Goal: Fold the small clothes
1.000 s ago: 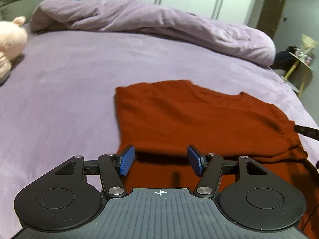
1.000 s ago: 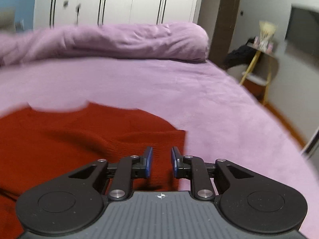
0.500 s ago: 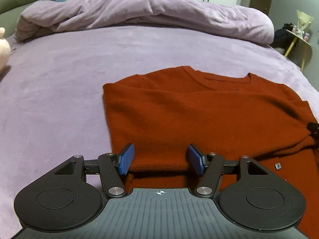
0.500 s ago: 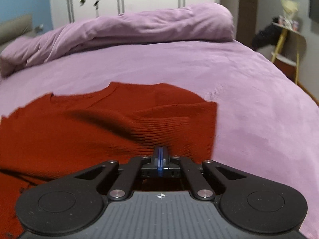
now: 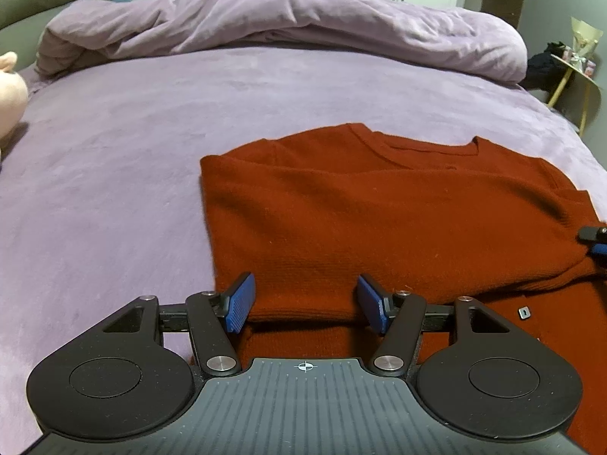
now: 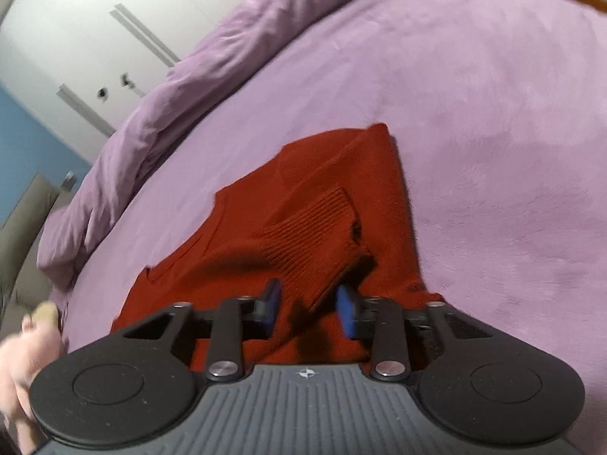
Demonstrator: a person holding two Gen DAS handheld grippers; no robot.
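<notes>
The red sweater (image 5: 379, 220) lies on the bed (image 5: 114, 170). Left tongs (image 5: 305, 303) gape wide at its six-o'clock hem; right tongs (image 6: 308, 309) are opening, the cuff (image 6: 322, 235) probably released. Smooth before folding.

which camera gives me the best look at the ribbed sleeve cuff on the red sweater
The right wrist view: the ribbed cuff lies folded across the red sweater, just ahead of the right gripper, whose jaws are opening. The left wrist view shows the sweater's body and neckline, but no ribbing can be made out there.
</notes>
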